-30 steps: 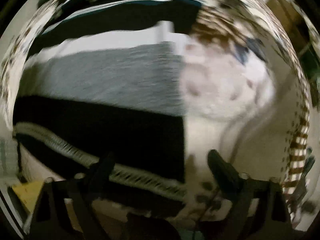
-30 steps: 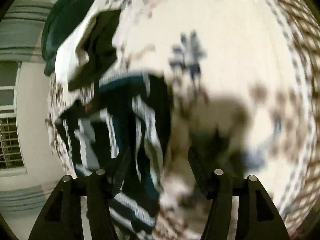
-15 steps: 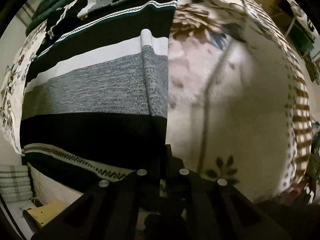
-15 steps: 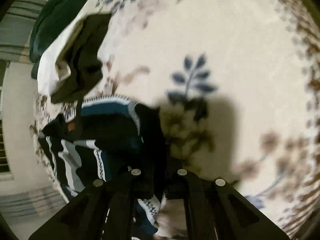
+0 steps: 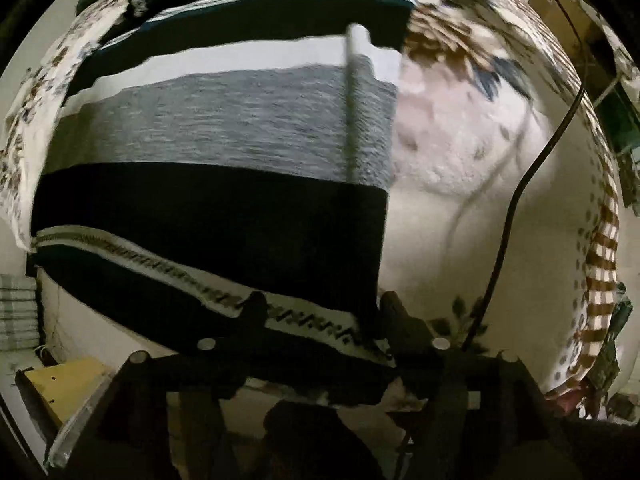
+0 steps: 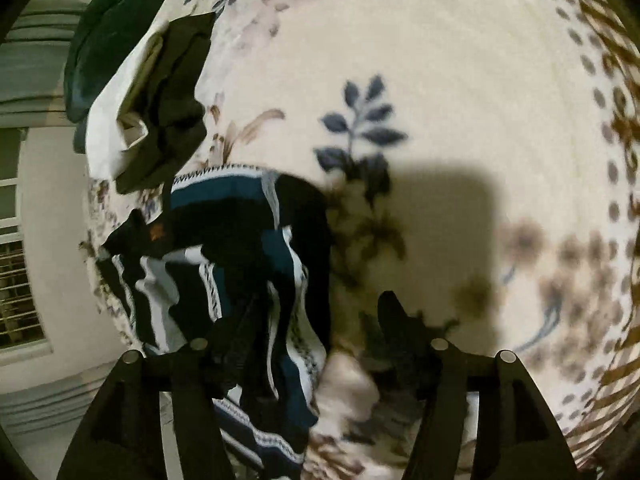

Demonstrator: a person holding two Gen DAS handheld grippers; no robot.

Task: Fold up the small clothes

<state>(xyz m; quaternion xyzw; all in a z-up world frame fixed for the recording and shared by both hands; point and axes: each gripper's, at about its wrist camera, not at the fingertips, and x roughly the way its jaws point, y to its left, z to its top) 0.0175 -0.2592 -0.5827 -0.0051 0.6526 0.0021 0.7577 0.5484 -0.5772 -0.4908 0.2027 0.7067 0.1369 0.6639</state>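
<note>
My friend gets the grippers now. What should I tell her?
Left gripper: jaws opening, over the striped sweater's bottom right corner, gripping nothing.
Right gripper: jaws opening, the sweater's bunched end between them, not pinched.
The sweater lies on the flowered blanket, one side folded in.
Other clothes are heaped beyond it.
Left: finish this fold, then the heap.

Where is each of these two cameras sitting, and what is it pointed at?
Left wrist: on the left hand-held gripper, facing down at the striped garment on the floral bedspread; its fingers show, jaws opening.
Right wrist: on the right hand-held gripper, angled down at the bedspread; its fingers show, jaws opening.
Shared: garment, bedspread.
</note>
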